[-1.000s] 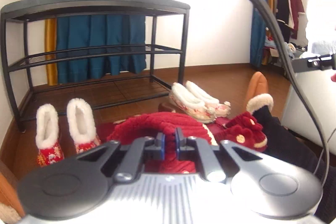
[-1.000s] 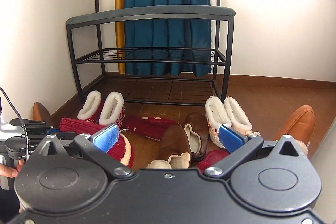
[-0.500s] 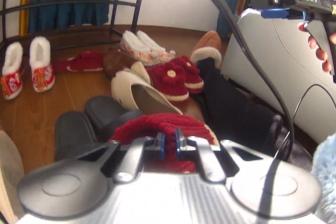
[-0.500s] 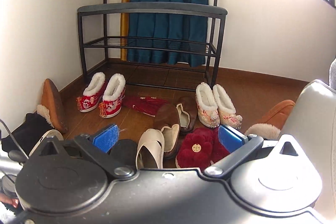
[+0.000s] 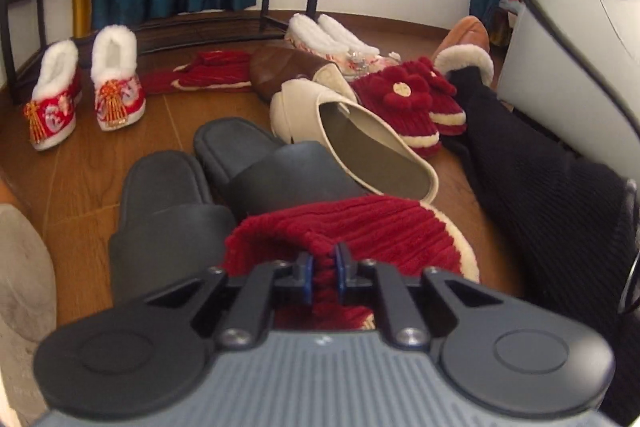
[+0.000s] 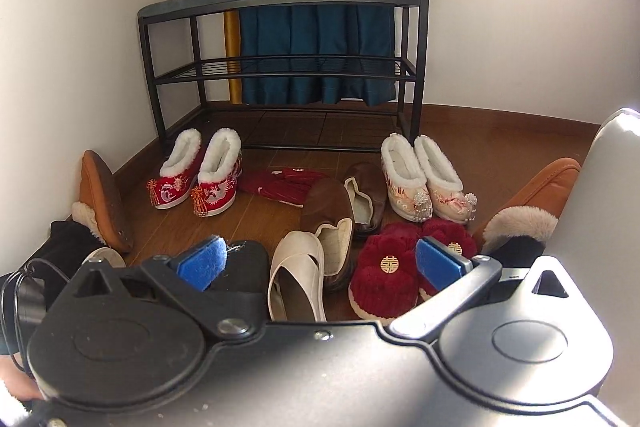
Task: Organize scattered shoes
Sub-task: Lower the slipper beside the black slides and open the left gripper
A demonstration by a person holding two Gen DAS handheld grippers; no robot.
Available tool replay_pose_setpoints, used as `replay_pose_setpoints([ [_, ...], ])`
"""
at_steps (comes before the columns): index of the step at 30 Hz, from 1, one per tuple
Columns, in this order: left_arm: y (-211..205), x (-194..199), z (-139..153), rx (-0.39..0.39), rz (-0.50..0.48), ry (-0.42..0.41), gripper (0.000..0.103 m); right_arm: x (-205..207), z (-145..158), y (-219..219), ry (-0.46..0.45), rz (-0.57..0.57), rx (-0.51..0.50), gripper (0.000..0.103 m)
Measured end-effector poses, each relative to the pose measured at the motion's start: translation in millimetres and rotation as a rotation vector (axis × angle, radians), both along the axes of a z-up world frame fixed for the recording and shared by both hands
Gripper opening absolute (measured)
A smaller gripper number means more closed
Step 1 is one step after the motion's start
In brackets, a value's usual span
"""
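Left wrist view, nearest: the left gripper (image 5: 322,269) is clamped on the folded upper edge of a red corduroy slipper (image 5: 360,227), held just above a pair of dark grey slippers (image 5: 208,179) on the wood floor (image 5: 80,187). The pile compresses between the pads, so the slipper is judged soft, light and limp; a pinch at the cuff lets the sole droop, whereas a hold taking in the cream-edged sole rim would likely carry it flatter.

Right wrist view: the right gripper (image 6: 324,263) stands wide open and holds nothing, its blue pads apart above a cream slipper (image 6: 298,267).

Middle ground: a pair of red flower slippers (image 6: 396,267), brown slippers (image 6: 344,203) and a flat red slipper (image 6: 284,183), probably the held one's mate, lie loosely mixed. Two fur-trimmed pairs, red embroidered (image 6: 200,175) and pale embroidered (image 6: 424,183), stand side by side.

Far: the black shoe rack (image 6: 288,67) stands against the curtain (image 6: 316,7); its visible shelves carry no shoes.
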State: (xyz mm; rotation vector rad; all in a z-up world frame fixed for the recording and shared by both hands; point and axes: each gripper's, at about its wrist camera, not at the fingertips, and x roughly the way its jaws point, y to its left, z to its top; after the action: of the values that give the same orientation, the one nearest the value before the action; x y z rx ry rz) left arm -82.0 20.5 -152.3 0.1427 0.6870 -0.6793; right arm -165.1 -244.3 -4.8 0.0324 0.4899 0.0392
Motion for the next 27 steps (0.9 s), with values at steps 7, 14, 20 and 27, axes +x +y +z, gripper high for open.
replay_pose_setpoints([
  [7, 4.9, 30.0, -3.7, -0.020, 0.050, 0.005, 0.015, 13.0, -6.8, 0.4, 0.017, 0.006, 0.011, 0.103],
  [14, 18.4, 70.6, -5.5, -0.029, 0.136, -0.020, 0.015, 19.1, -8.5, 0.6, 0.017, 0.010, 0.022, 0.103],
  [20, 25.5, 85.1, -2.4, -0.047, 0.171, -0.037, 0.016, 23.3, -8.6, 4.0, 0.020, 0.021, 0.028, 0.103],
  [27, 14.1, 57.9, 22.0, 0.013, 0.116, -0.113, 0.020, 28.1, -8.8, 8.0, 0.023, 0.035, 0.035, 0.103],
])
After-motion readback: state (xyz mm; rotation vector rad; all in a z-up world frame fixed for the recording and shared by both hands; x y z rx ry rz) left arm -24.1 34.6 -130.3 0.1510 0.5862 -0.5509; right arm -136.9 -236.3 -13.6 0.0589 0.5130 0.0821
